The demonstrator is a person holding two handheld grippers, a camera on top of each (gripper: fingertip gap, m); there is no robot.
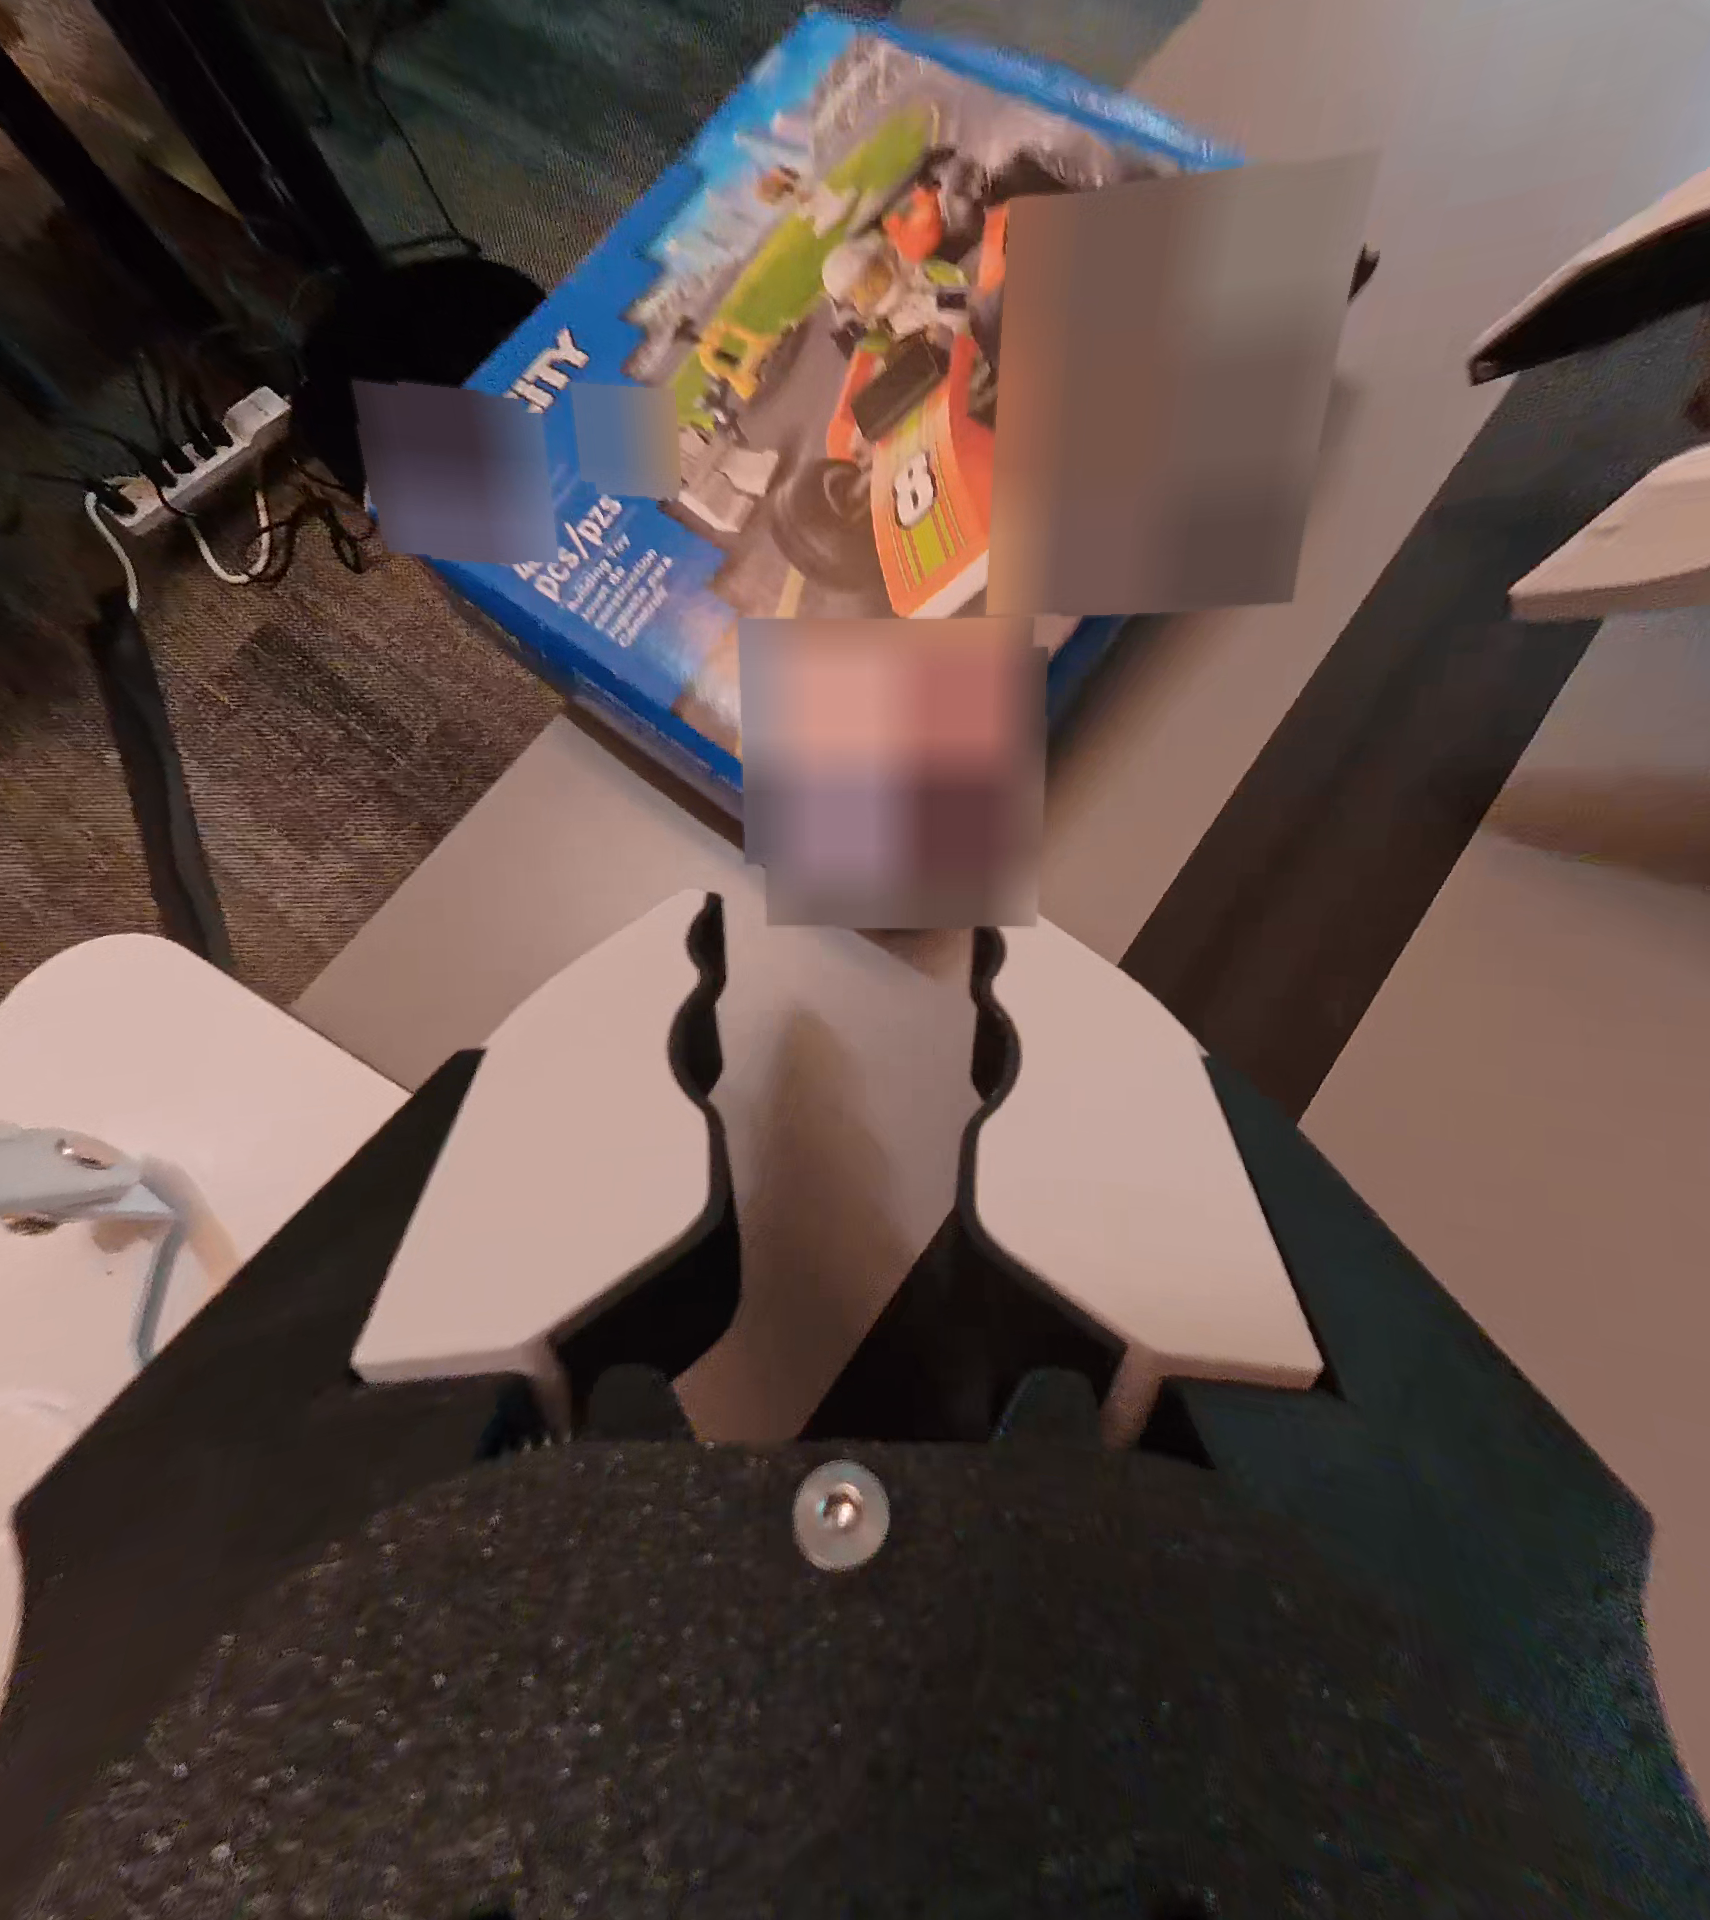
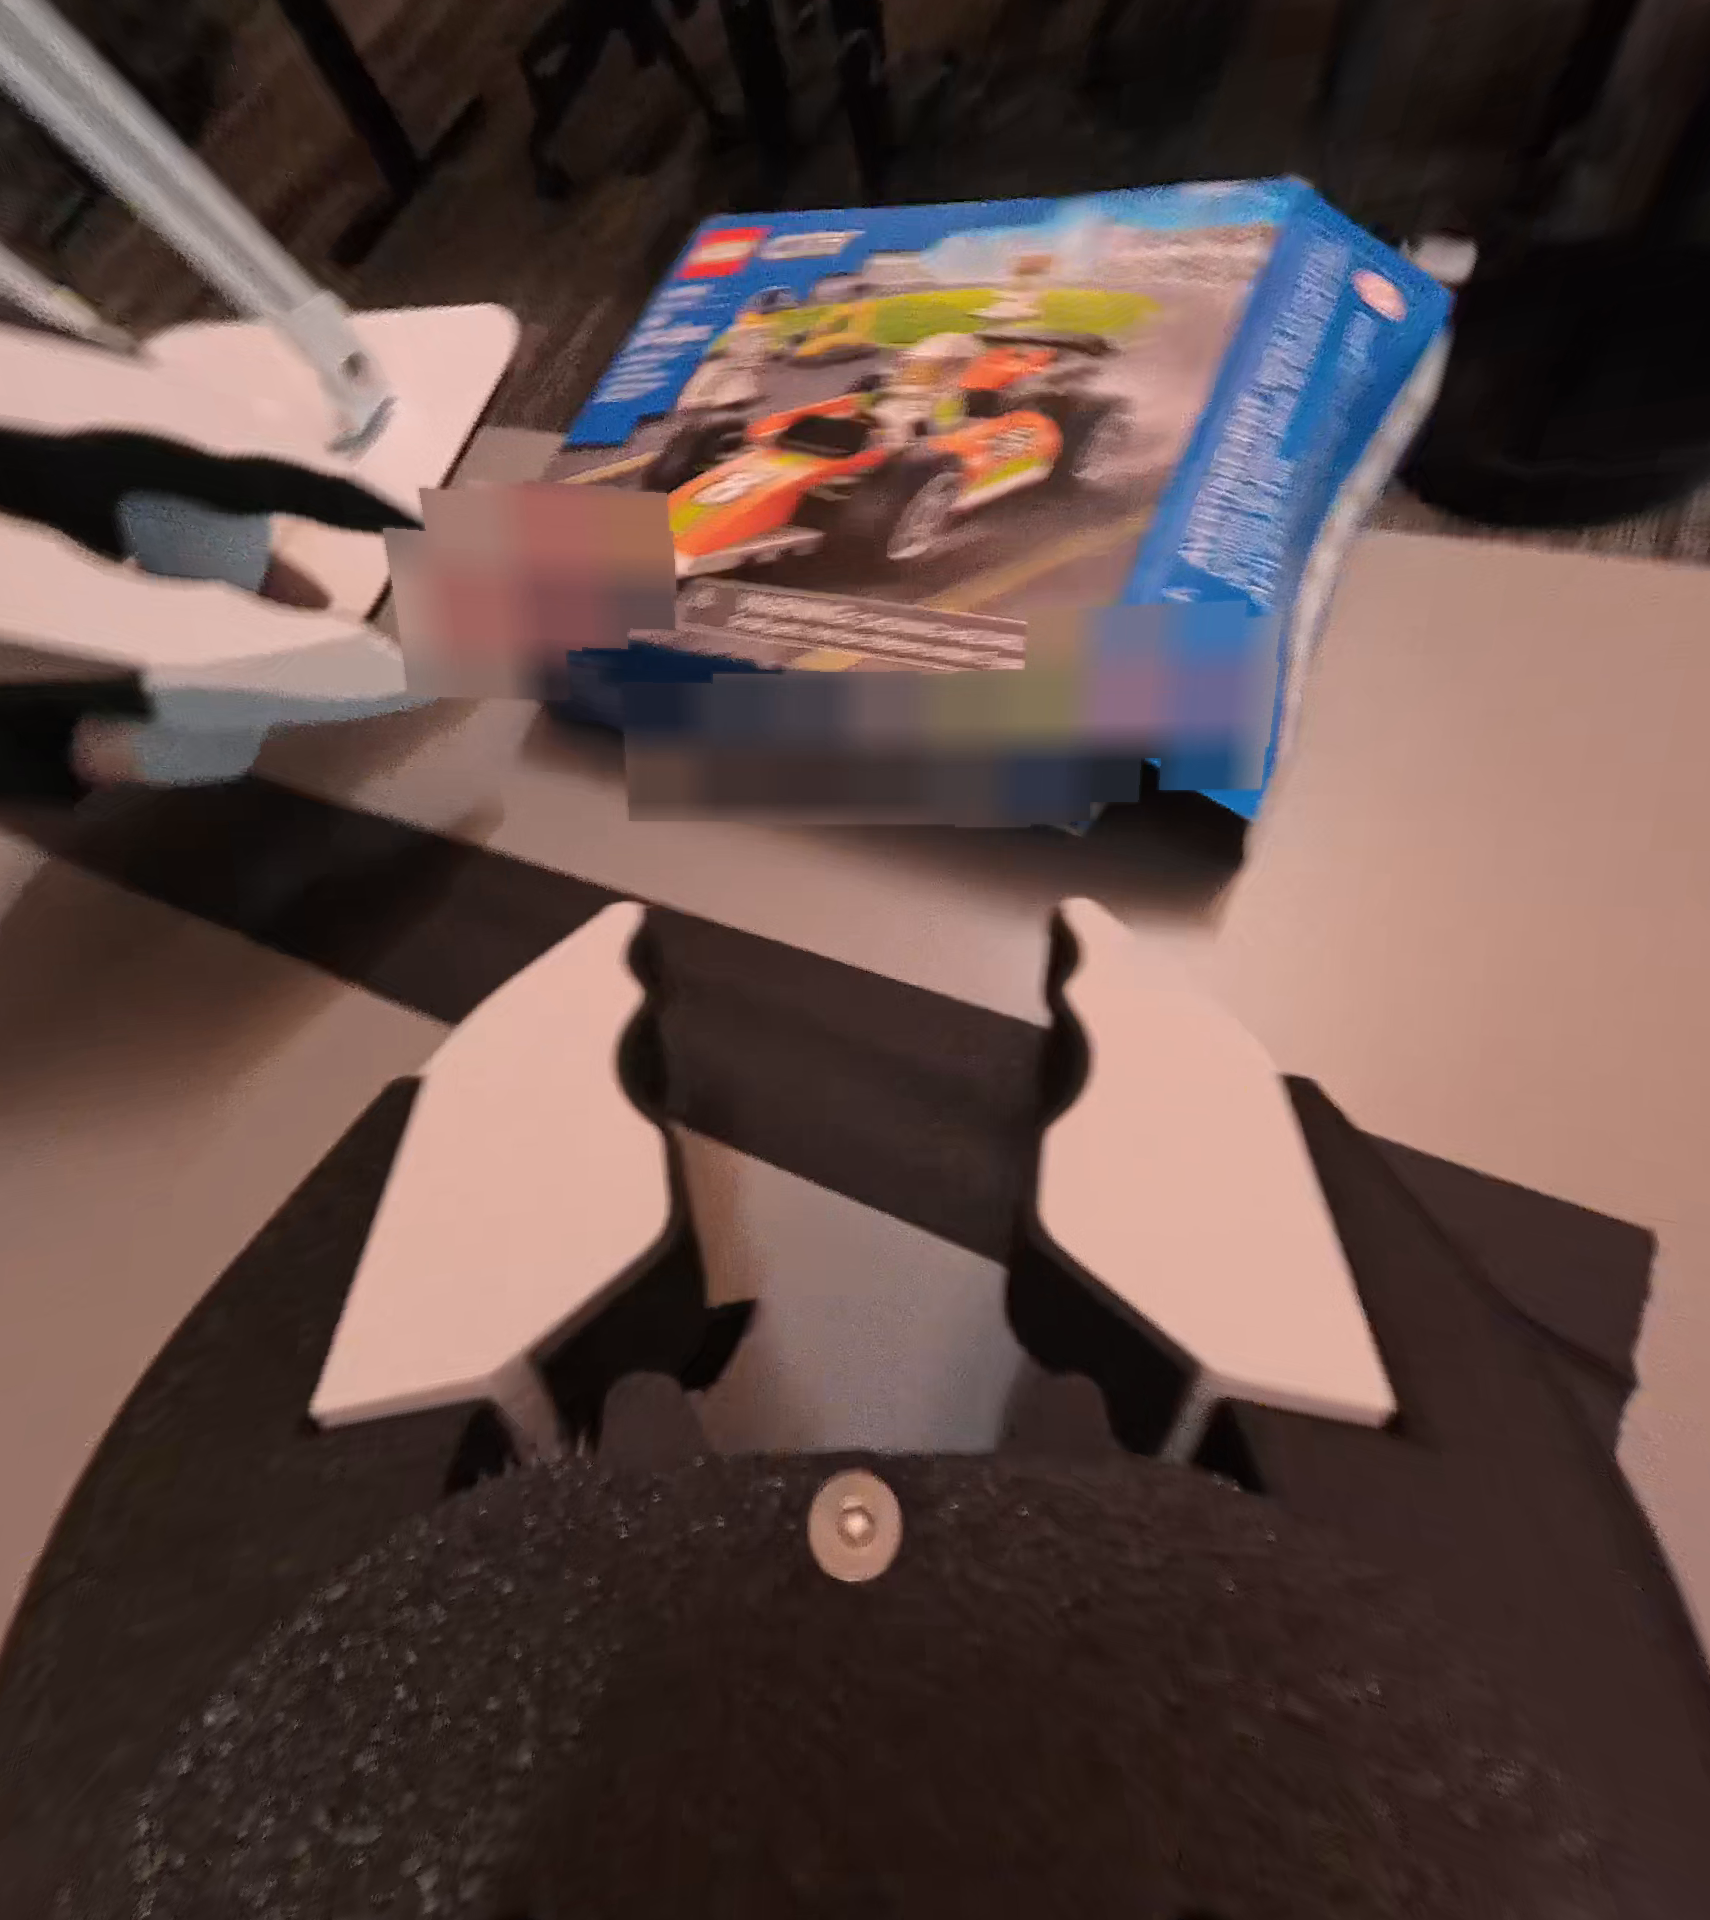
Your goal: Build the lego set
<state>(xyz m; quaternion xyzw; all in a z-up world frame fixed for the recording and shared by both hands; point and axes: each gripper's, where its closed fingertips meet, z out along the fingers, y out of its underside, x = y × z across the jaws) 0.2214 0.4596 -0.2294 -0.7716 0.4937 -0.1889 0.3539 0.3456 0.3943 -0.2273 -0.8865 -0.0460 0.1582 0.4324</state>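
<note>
The blue lego box [image 1: 799,343], with a race car picture, lies closed on the pale table [image 1: 539,862]; it also shows in the right wrist view [image 2: 934,436]. My left gripper [image 1: 849,930] is open with only table between its pads, its tips just short of the box's near corner. A blurred patch hides that corner. It shows from the side in the right wrist view [image 2: 383,587], fingers apart. My right gripper [image 2: 849,925] is open wide and empty, a short way before the box. It shows at the upper right of the left wrist view [image 1: 1500,478].
A dark gap [image 2: 830,1049] runs between two table tops under my right gripper. A white stand base with a metal arm [image 1: 103,1143] sits at the left. A power strip with cables [image 1: 196,457] lies on the carpet. A dark round object [image 2: 1599,395] stands beyond the table.
</note>
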